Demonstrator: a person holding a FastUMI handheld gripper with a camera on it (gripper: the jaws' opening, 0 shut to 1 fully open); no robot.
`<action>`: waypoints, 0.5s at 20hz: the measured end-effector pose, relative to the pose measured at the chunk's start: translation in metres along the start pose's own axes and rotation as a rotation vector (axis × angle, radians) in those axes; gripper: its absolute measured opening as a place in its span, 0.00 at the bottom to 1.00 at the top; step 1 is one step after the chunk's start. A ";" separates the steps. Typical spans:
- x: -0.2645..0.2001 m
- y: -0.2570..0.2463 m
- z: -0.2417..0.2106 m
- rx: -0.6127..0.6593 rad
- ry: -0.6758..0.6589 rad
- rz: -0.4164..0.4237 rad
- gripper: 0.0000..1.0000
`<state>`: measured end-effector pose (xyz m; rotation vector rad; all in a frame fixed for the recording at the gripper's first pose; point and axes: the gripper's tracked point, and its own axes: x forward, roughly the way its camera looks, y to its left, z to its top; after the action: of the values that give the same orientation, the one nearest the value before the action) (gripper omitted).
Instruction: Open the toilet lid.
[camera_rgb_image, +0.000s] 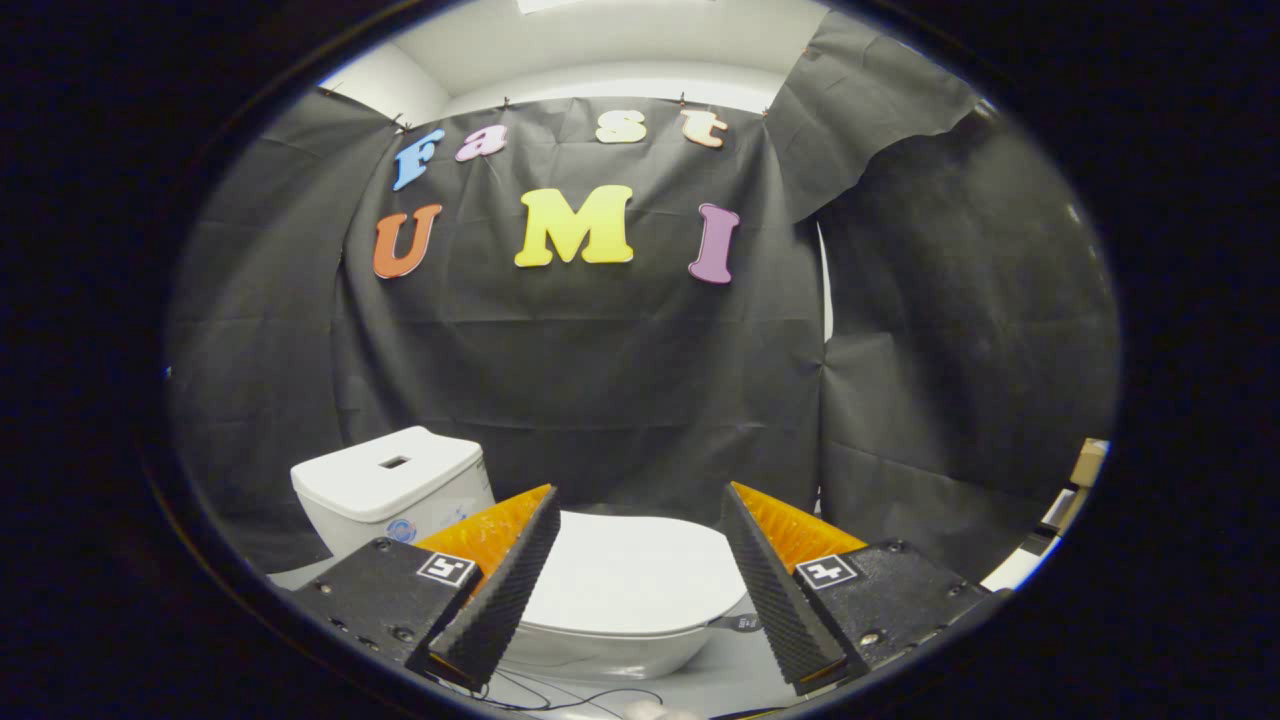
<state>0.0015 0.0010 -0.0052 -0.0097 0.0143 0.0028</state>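
Black cloth hangs behind a white toilet tank (388, 480). The toilet lid (630, 575) is down flat, just ahead of the gripper (638, 580), whose 2 fingers are spread wide and hold nothing. The lid looks smooth, so the fingers might slip off its edge.

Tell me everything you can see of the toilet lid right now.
The lid is white, smooth and glossy, like plastic, with a rounded front edge. It is shut, lying flat on the bowl, right of the tank. The open gripper frames it; its fingers appear not to touch it.
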 end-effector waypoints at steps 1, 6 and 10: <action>0.000 -0.001 0.001 0.002 -0.002 -0.002 1.00; 0.009 0.002 0.001 0.007 0.002 0.021 1.00; 0.028 -0.003 0.007 0.013 0.005 0.053 1.00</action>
<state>0.0294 -0.0014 0.0012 0.0042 0.0199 0.0557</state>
